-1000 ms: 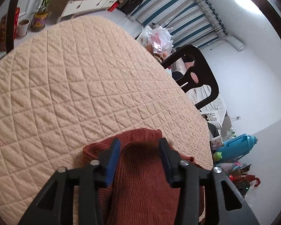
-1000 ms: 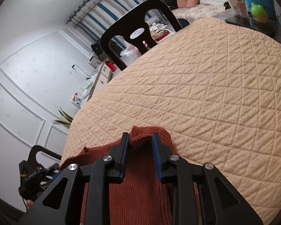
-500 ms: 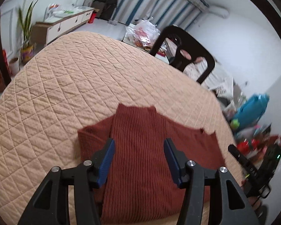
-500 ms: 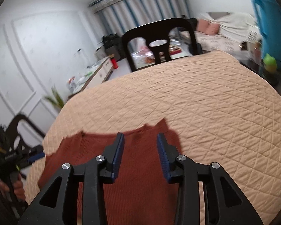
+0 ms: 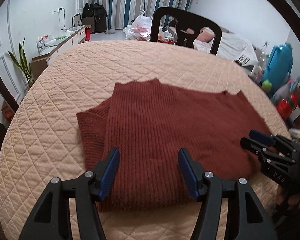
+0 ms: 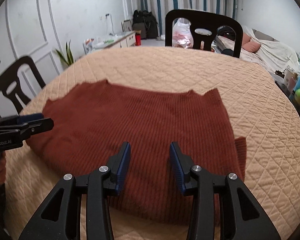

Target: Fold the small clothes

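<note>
A rust-red ribbed knit sweater (image 5: 166, 128) lies folded flat on the peach quilted table cover (image 5: 56, 100); it also shows in the right wrist view (image 6: 142, 120). A sleeve end sticks out at its left side (image 5: 92, 128) and another at its right (image 6: 241, 146). My left gripper (image 5: 148, 166) is open and empty above the sweater's near edge. My right gripper (image 6: 149, 160) is open and empty above the near edge too. The right gripper also shows in the left wrist view (image 5: 264, 140), and the left gripper in the right wrist view (image 6: 32, 122).
A black chair (image 5: 186, 32) stands at the table's far side, another chair (image 6: 14, 88) at the left. A blue jug (image 5: 278, 62) and small clutter sit beyond the right edge. A plant (image 5: 24, 66), a low cabinet and striped curtains are behind.
Both grippers have opened, let go of the sweater and drawn back and up. The sweater now lies flat and folded on the cover, seen whole instead of just its far edge.
</note>
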Tool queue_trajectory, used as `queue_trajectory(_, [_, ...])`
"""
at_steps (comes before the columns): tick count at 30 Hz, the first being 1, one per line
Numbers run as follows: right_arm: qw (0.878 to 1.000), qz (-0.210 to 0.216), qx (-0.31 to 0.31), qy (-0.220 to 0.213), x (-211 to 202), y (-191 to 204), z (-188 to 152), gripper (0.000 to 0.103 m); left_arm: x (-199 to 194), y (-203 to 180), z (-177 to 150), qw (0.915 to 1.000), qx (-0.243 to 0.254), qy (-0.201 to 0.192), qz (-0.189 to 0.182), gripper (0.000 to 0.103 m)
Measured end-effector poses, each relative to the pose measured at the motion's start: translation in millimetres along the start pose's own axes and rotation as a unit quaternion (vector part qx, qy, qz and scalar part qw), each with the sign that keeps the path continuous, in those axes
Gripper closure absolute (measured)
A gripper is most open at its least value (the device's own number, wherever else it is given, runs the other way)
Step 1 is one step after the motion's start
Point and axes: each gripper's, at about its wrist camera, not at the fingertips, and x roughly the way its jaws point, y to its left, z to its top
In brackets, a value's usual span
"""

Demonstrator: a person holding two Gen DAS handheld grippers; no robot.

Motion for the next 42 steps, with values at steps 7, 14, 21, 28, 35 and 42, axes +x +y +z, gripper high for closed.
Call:
queue_trajectory(7, [1.000, -0.024, -0.003, 0.008, -3, -6, -7, 0.061, -4, -8, -11, 0.9988, 0.034, -0.008, 0.034, 0.039])
queue_trajectory(14, [0.999, -0.008, -0.036, -0.011, -17, 14, -15, 0.061, -7, -18, -22, 0.9961, 0.062, -0.014, 0.060, 0.036])
queue_trajectory(21, [0.999, -0.015, -0.033, 0.007, -12, 9, -24, 0.050, -8, -20, -27, 0.9951, 0.069, -0.016, 0.069, 0.035])
queue_trajectory(28, [1.000, -0.024, -0.011, -0.009, -27, 0, -30, 0.047, -7, -18, -26, 0.9958, 0.066, -0.014, 0.061, 0.034])
queue_trajectory(35, [1.000, -0.019, -0.009, 0.010, -23, -4, -34, 0.047, -7, -18, -27, 0.9962, 0.063, -0.016, 0.058, 0.033])
queue_trajectory(42, [1.000, -0.025, 0.008, 0.012, -25, -14, -40, 0.047, -6, -21, -27, 0.9961, 0.066, -0.015, 0.057, 0.030])
